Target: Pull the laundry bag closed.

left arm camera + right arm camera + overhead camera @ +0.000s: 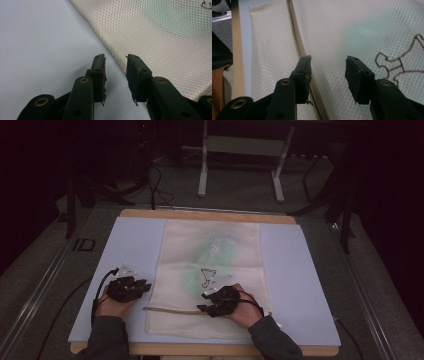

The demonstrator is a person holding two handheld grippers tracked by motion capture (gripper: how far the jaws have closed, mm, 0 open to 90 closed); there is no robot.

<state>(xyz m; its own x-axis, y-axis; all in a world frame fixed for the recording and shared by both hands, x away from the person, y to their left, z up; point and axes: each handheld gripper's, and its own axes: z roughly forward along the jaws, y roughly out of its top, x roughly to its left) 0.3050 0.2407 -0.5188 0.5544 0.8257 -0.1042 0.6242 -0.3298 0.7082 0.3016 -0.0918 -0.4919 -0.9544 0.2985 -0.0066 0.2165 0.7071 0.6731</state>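
Your left gripper (145, 285) sits on the pale blue mat (130, 240), just off the left edge of the cream mesh bag (212, 270). In the left gripper view that gripper (115, 65) has its jaws apart with nothing between them, bare mat in the gap, and the mesh bag (162, 37) edge runs diagonally just past the right jaw, not touching as far as you can tell.

Your right gripper (201, 308) is over the lower part of the bag, pointing toward your left. In the right gripper view that gripper (328, 66) is spread wide, nothing pinched; mesh bag (337, 32) under the gap. The left jaw sits on or right over the beige zipper strip (297, 42) (contact hard to call, the jaw hides the spot). The strip shows in the high view as a thin band (172, 309) running left from the gripper across the bag.

The bag lies flat in the middle of the mat, long side running away from you. Something green (212, 252) shows through the mesh (blurred, cannot tell what it is), and a dark outline mark (206, 276) sits just above your right gripper; same dark outline (398, 65) is right of the right jaw in the right gripper view.

The mat rests on a wooden board (207, 215), its edge showing at the far side.
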